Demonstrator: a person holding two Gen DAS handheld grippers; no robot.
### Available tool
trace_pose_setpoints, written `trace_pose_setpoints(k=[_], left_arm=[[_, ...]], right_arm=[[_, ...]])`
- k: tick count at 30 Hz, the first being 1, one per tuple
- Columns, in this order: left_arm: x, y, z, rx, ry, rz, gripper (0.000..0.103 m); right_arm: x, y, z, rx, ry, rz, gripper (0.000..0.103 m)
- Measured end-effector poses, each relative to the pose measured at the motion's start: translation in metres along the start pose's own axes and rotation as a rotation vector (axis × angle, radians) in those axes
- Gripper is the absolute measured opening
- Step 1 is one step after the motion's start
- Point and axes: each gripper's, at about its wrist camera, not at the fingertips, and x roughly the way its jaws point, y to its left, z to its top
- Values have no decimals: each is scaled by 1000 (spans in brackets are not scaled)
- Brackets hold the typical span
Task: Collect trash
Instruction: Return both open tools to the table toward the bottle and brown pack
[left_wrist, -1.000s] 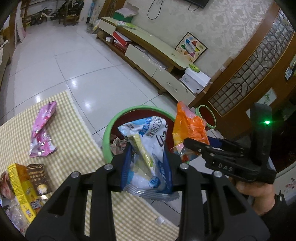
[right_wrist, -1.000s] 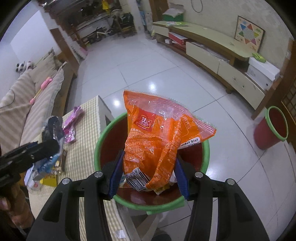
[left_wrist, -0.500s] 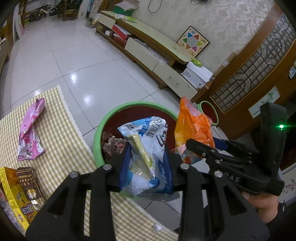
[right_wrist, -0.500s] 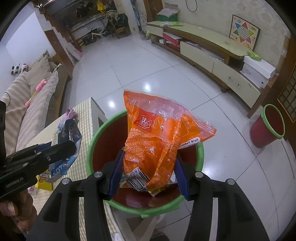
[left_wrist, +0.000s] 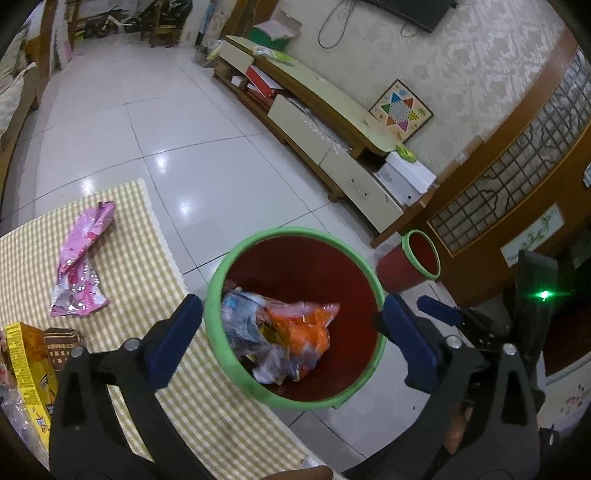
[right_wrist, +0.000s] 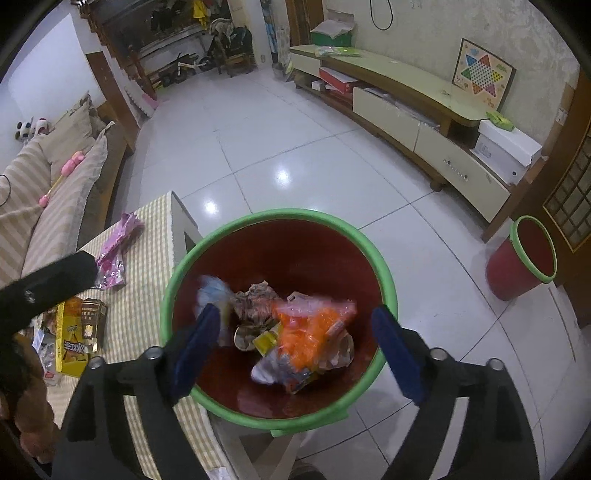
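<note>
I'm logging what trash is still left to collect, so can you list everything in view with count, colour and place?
Near bin: 1, red with green rim, beside the table, below both grippers.
Orange bag: 1, orange, inside the near bin.
Blue-white bag: 1, inside the near bin, beside the orange bag.
Far bin: 1, red with green rim, on the floor by the wooden door.
Pink wrapper: 1, pink, on the checked tablecloth.
Yellow box: 1, yellow, at the table's near edge.
Brown box: 1, brown, next to the yellow box.
Left gripper: fingers open, empty, just opened.
Right gripper: fingers open, empty, just opened.
</note>
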Motion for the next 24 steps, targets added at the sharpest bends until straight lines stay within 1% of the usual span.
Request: trace_pose_setpoints(k=[5,8,11,15,19,22,24], left_arm=[[-17,6,-2,-9,-17,9,97],[-29,13,-6,-9,-25,30,97],[-47,24,-14,-17,-41,64,97],[-70,41,-23,-25,-56,116,97],[-95,67,-43,-46,-65,176,97],[-112,86,-58,-61,-75,207,97],[-127,99,-71,-60,-82,241,97]], right_arm=[[-4,4,0,-10,-18,4,91],[-8,13,1,-28,-38,12,94],[-10,25,2,-50,-51,27,95],[-9,43,1,-82,-41,54,95],[-7,61,-5,-101,-20,90,95],[-6,79,-14,-127,1,122,95],[-4,93,-21,-147,14,147,95]])
